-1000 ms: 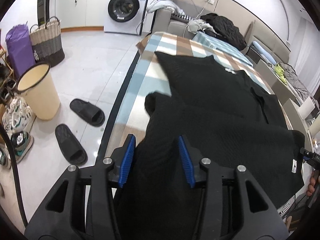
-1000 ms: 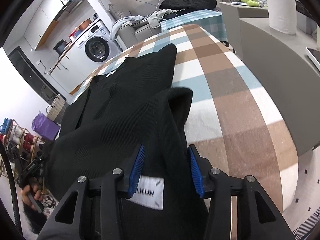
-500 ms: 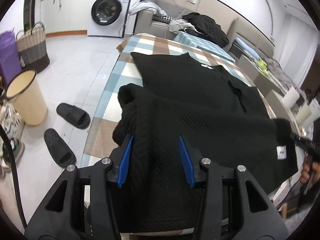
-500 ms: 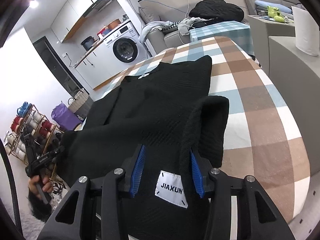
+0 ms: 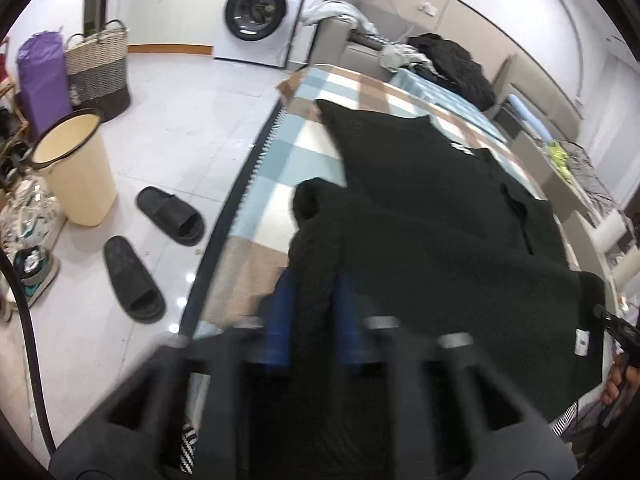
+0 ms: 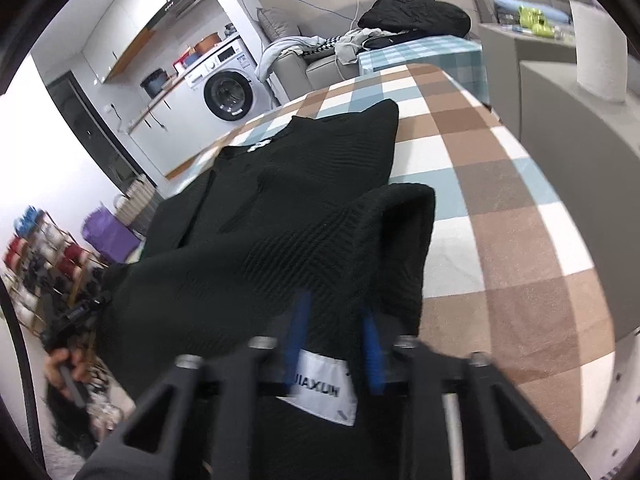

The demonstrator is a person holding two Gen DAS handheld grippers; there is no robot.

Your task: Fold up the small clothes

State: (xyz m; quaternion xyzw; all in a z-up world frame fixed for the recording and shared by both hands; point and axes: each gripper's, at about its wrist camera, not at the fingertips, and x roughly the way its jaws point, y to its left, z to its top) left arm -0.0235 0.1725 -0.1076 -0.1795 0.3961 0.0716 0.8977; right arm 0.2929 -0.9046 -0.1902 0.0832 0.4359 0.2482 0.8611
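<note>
Lying on the checked table (image 6: 500,208), the black sweater (image 5: 432,216) has both near corners pinched: left gripper (image 5: 314,312) and right gripper (image 6: 334,344) have just clamped onto it. Only the right view shows its white label (image 6: 324,392); the left shows slippers (image 5: 168,216).

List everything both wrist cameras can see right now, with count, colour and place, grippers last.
black sweater: 1, black, on the table, near hem lifted
checked tablecloth: 1, brown, blue and white, covering the table
washing machine: 1, white, far wall
slippers: 2, black, on the floor
bin: 1, cream, beside the slippers
woven basket: 1, beige and dark, on the floor
left gripper: black with blue pads, shut on the sweater's hem
right gripper: same, shut on the hem by its white label
</note>
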